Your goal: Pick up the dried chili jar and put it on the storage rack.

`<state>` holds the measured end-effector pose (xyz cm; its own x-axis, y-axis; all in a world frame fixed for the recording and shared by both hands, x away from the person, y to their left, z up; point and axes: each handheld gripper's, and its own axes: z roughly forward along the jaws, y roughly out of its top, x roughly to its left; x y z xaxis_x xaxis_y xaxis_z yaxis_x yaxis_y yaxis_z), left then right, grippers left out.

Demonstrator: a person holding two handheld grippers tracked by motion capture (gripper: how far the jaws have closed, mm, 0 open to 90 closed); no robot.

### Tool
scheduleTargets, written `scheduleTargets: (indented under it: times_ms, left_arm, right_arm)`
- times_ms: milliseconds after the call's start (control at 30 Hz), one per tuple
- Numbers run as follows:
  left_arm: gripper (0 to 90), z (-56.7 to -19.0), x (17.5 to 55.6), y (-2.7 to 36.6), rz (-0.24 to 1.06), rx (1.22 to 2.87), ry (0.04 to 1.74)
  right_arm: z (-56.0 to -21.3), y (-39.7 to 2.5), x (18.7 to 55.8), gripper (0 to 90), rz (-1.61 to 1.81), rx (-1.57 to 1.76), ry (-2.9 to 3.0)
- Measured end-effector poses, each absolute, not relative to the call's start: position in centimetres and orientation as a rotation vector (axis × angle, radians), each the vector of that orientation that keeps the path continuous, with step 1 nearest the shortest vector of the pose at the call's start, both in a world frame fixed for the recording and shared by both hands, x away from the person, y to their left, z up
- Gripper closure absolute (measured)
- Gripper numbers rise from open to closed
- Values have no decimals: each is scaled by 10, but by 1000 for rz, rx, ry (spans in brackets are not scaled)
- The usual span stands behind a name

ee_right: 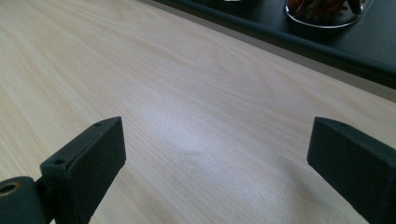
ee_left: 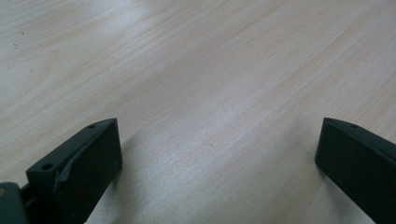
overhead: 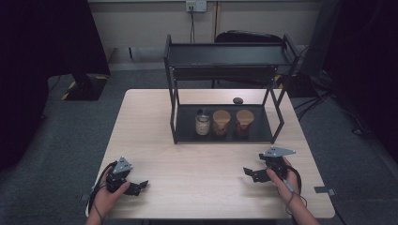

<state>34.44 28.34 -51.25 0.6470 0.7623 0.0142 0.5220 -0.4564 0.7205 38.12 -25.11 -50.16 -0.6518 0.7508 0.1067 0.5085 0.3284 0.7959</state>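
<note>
- On the pale wooden table (overhead: pixel 155 140), at about seven o'clock near the front edge, the left gripper (overhead: pixel 136 186) lies low in the person's left hand (overhead: pixel 109 199), pointing toward three o'clock.
- Its jaws stand wide apart in the left gripper view, with nothing but bare wood grain between them.
- At about five o'clock the right gripper (overhead: pixel 249 172) sits in the right hand (overhead: pixel 284 180), pointing toward nine o'clock, a grey three-cornered plate (overhead: pixel 278 152) on top.
- Its jaws are likewise spread wide in the right gripper view and hold nothing.
- At twelve o'clock a black two-tier rack (overhead: pixel 225 55) stands on the far half of the table; its upper shelf looks bare.
- On the rack's lower tray (overhead: pixel 185 133) three jars stand in a row, close together: a clear jar (overhead: pixel 202 124) at the left, a cork-topped jar (overhead: pixel 221 122) in the middle, and a jar of reddish contents (overhead: pixel 244 123) at the right.
- A small dark object (overhead: pixel 238 100) lies on the table just behind the rack; what it is cannot be told.
- Both grippers are well apart from the rack and from each other.
</note>
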Motion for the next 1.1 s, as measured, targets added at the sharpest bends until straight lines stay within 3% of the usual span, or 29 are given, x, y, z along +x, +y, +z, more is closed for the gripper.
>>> scheduleTargets:
  times_ms: [1100]
  left_arm:
    - [1,-513,344,283,441,2161,997]
  right_arm:
    - [-506,-270,363,34,1197,1116,2338]
